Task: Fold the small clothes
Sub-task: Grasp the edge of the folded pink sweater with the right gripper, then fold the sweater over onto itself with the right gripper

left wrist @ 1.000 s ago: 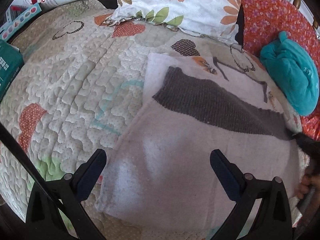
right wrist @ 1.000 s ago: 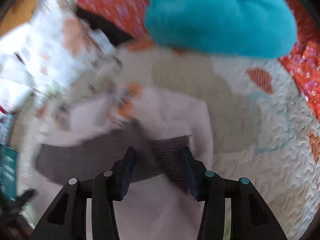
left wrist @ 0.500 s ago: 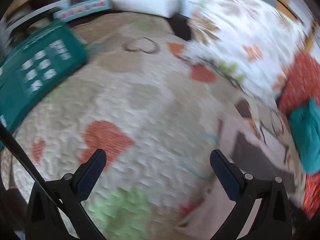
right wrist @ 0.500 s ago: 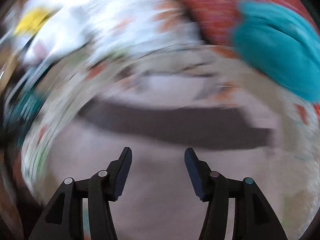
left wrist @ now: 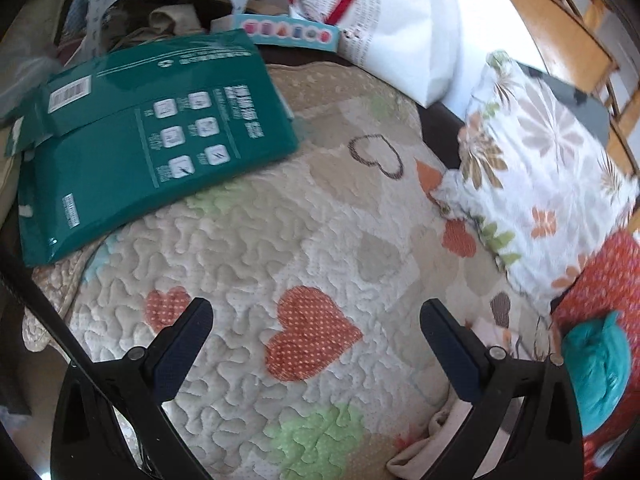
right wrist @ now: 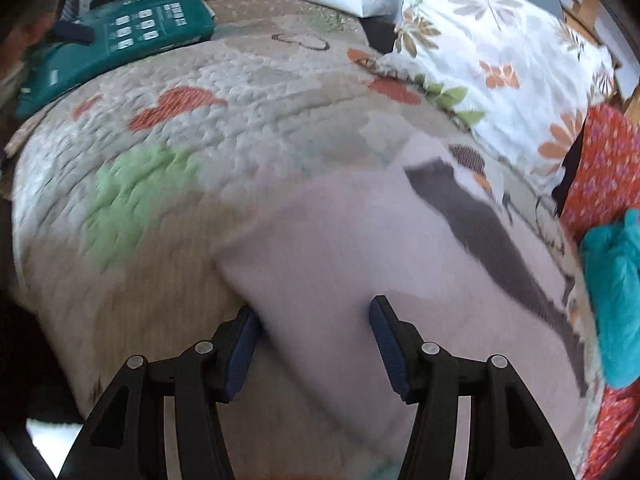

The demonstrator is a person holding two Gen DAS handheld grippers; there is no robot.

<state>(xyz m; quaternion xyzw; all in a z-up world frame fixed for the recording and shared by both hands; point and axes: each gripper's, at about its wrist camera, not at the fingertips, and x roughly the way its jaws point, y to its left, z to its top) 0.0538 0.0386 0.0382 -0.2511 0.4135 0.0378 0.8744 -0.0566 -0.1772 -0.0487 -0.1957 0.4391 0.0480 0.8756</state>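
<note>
Left tongs [left wrist: 316, 330] spread wide above the heart-patterned quilted bedspread [left wrist: 248, 240]. Right tongs [right wrist: 314, 330] spread, straddling an edge of the folded pale pink garment with grey band [right wrist: 360, 248].

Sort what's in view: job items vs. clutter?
Job: pink garment with grey band; right gripper; left gripper.

Lying about: teal pouch, green box, floral pillow, white bag, red cushion, quilt.

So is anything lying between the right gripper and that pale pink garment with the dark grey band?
Nothing visible does. The right gripper is open right at the pale pink garment with the dark grey band, its near corner between the jaws, on the heart-patterned quilt.
</note>
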